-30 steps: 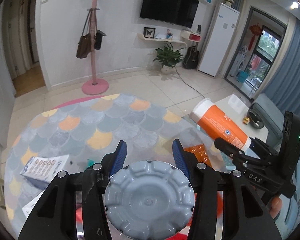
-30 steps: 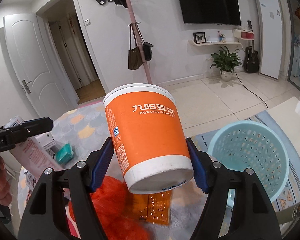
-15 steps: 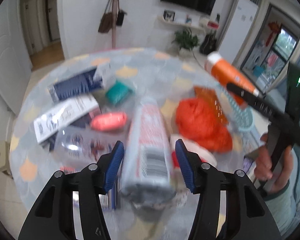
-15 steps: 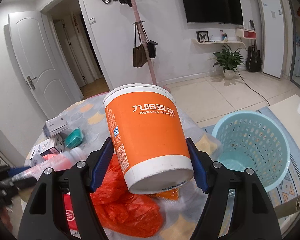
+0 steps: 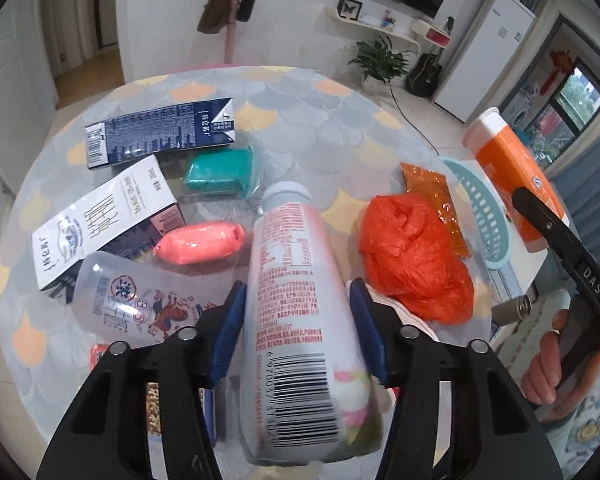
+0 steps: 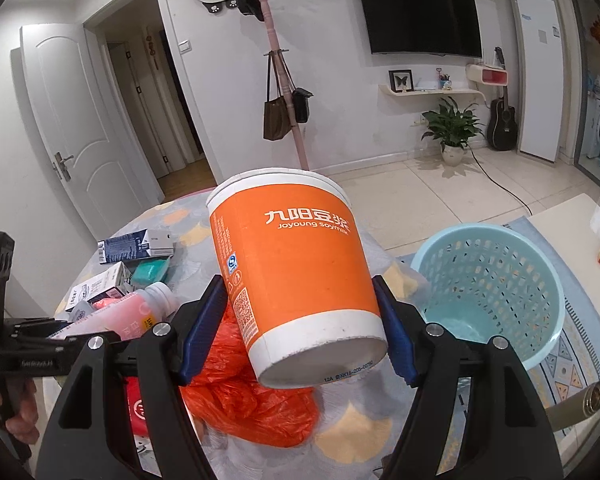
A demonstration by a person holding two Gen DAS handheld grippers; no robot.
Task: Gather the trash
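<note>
My left gripper is shut on a clear plastic bottle with red print and a barcode, held above the round table. My right gripper is shut on an orange and white soymilk cup, held tilted above the table edge, left of the light blue mesh basket. The cup and basket also show at the right of the left wrist view. An orange plastic bag lies on the table under the cup.
On the table lie two milk cartons, a teal packet, a pink packet, a clear printed cup and an orange wrapper. A low white table stands beyond the basket.
My left gripper has tipped down with the bottle from looking across the room to looking at the table. My right gripper with the cup has barely moved.
</note>
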